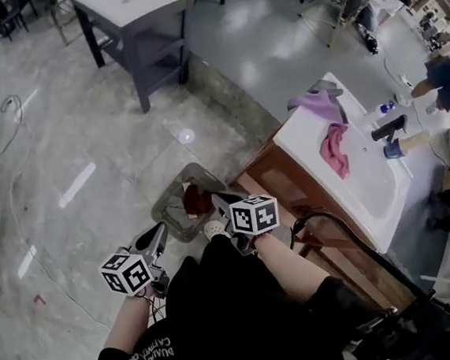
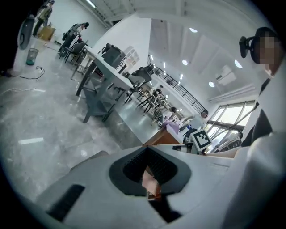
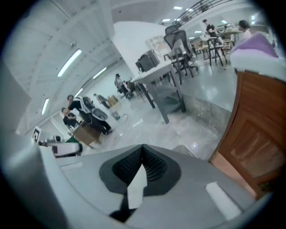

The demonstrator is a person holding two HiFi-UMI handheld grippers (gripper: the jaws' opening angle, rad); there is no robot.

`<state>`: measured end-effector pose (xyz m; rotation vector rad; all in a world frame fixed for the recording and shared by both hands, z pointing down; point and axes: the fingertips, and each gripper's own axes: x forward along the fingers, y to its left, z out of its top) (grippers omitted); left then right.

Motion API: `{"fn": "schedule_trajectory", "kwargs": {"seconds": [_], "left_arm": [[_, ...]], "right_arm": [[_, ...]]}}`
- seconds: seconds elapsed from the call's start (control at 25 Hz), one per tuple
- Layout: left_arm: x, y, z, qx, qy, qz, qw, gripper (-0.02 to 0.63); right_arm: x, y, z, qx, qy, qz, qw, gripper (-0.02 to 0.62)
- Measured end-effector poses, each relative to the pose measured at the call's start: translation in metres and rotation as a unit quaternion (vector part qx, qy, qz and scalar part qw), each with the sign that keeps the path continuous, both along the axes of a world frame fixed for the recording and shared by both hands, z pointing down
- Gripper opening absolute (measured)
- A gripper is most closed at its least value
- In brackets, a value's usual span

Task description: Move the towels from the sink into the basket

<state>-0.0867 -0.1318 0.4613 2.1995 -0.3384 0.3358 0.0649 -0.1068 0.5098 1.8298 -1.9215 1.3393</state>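
Observation:
A pink towel (image 1: 333, 148) hangs over the rim of the white sink (image 1: 380, 188). Farther along the counter lies a purple towel (image 1: 318, 104), which also shows in both gripper views (image 2: 172, 127) (image 3: 254, 47). On the floor beside the cabinet stands a grey basket (image 1: 167, 211) holding a dark red towel (image 1: 197, 200). My right gripper (image 1: 217, 199) is shut and empty, its tips just over the basket's near right side. My left gripper (image 1: 159, 230) is lower and to the left, near the basket's front, also shut with nothing in it. Both pairs of jaws show pressed together (image 2: 146, 147) (image 3: 143, 146).
The sink sits on a brown wooden cabinet (image 1: 302, 199) (image 3: 257, 125). A black faucet (image 1: 388, 127) and small bottles stand at the sink's far side. A grey table (image 1: 143, 33) stands beyond on the polished floor. A black cable (image 1: 324, 219) loops near my right arm. People are off to the right.

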Motion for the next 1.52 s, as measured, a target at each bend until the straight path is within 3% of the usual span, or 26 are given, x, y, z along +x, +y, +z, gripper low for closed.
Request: {"fn": "schedule_trajectory", "kwargs": {"seconds": [0.16, 0.28, 0.36, 0.44, 0.56, 0.68, 0.76, 1.08, 1.2, 1.52], "left_arm": [[0.01, 0.001, -0.053, 0.023, 0.047, 0.008, 0.9986, 0.005], [0.022, 0.005, -0.103, 0.05, 0.088, 0.025, 0.9946, 0.003], [0.032, 0.001, -0.143, 0.079, 0.119, 0.036, 0.9891, 0.004], [0.04, 0.001, -0.191, 0.117, 0.158, 0.046, 0.9795, 0.004], [0.044, 0.009, -0.267, 0.2, 0.205, 0.075, 0.9552, 0.005], [0.045, 0.014, -0.317, 0.275, 0.212, 0.105, 0.9318, 0.003], [0.047, 0.017, -0.33, 0.299, 0.207, 0.111, 0.9248, 0.003], [0.065, 0.049, -0.343, 0.282, 0.271, 0.132, 0.9107, 0.005], [0.073, 0.066, -0.342, 0.299, 0.274, 0.143, 0.9026, 0.005], [0.103, 0.114, -0.329, 0.268, 0.272, 0.222, 0.8972, 0.004]], "right_arm": [[0.0, -0.001, -0.091, 0.081, 0.002, 0.025, 0.996, 0.005], [-0.013, 0.006, -0.17, 0.161, -0.017, 0.003, 0.987, 0.005], [-0.02, 0.009, -0.216, 0.207, -0.001, -0.022, 0.978, 0.005], [-0.025, 0.013, -0.254, 0.235, 0.029, -0.034, 0.971, 0.005], [-0.03, 0.019, -0.303, 0.269, 0.082, -0.04, 0.959, 0.005], [-0.026, 0.021, -0.334, 0.286, 0.14, -0.039, 0.947, 0.005], [-0.022, 0.026, -0.342, 0.29, 0.153, -0.032, 0.944, 0.005], [0.001, 0.069, -0.353, 0.301, 0.166, 0.012, 0.939, 0.005], [0.011, 0.091, -0.347, 0.282, 0.178, 0.032, 0.942, 0.005], [0.038, 0.147, -0.332, 0.251, 0.185, 0.097, 0.945, 0.006]]}}
